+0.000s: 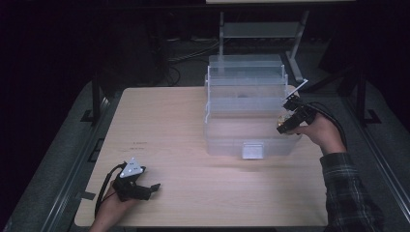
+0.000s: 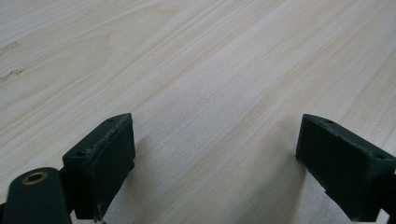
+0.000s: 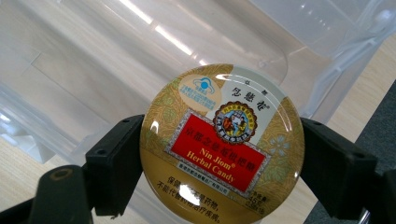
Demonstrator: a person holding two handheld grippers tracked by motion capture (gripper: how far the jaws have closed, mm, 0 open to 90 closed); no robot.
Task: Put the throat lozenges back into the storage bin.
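Note:
A round gold candy tin (image 3: 222, 143) with a red label sits between the two black jaws of my right gripper (image 3: 222, 158), which is shut on its rim. In the high view the right gripper (image 1: 288, 122) holds the tin (image 1: 283, 124) against the right end of a clear plastic tiered box (image 1: 244, 104). That box's clear wall (image 3: 116, 70) lies just behind the tin. My left gripper (image 1: 150, 188) rests low at the table's front left, jaws wide apart with bare wood between them; the left gripper (image 2: 215, 163) holds nothing.
The light wooden table (image 1: 169, 125) has open room left of the box and along its front. The box has a white latch (image 1: 253, 150) on its near side. A metal stand (image 1: 261, 29) and cables lie on the dark floor behind.

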